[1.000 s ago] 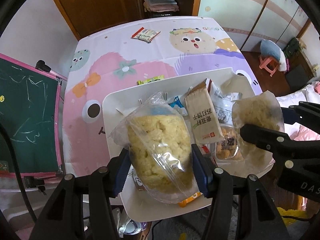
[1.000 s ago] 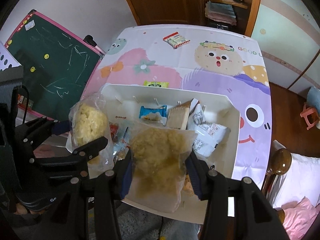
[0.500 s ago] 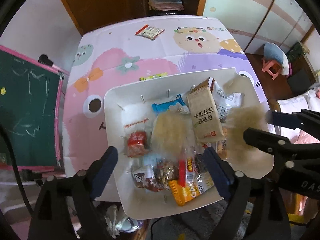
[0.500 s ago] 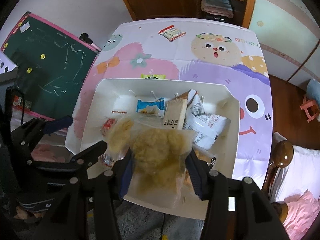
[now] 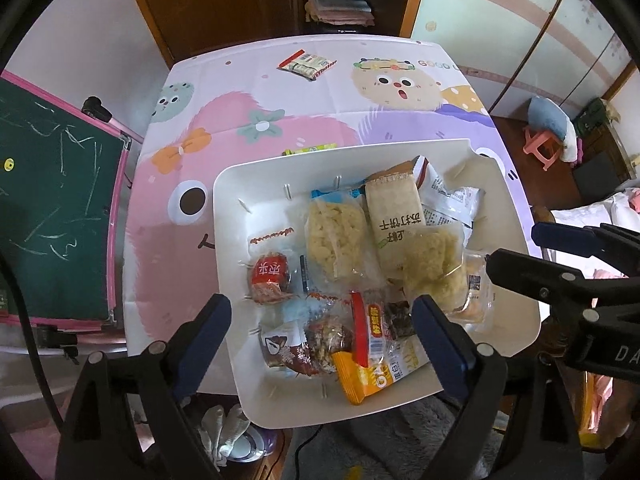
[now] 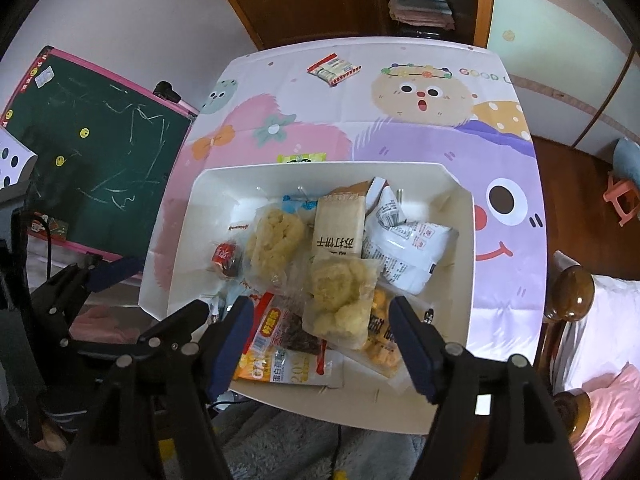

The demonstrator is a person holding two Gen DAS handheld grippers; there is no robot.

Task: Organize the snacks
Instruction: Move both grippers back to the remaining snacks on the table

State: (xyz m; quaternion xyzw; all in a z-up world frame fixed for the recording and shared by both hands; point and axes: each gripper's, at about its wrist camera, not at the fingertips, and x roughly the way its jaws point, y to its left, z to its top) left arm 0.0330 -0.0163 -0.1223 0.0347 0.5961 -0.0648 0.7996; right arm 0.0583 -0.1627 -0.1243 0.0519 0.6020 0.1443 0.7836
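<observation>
Two grippers, the left gripper (image 5: 322, 322) and right gripper (image 6: 322, 324), now hang with jaws apart; their puffed-snack bags, one (image 5: 338, 236) and the other (image 6: 340, 300), have dropped into the white tray (image 5: 224, 216), so that step looks done. Beyond, a green packet (image 6: 302, 158) just past the tray and a red-edged packet (image 5: 306, 64) farther off remain on the tablecloth (image 6: 400, 120), unobstructed.

Home bedroom: bed (image 6: 600, 320), wooden wardrobe (image 5: 224, 0), child's chalkboard (image 5: 48, 200).

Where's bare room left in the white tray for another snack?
Free: the tray floor's far-left corner, bordered by the red round snack and the left puffed-rice bag; also the far-right corner beyond the white packet. Crowded: the middle and near side, where packets overlap.
</observation>
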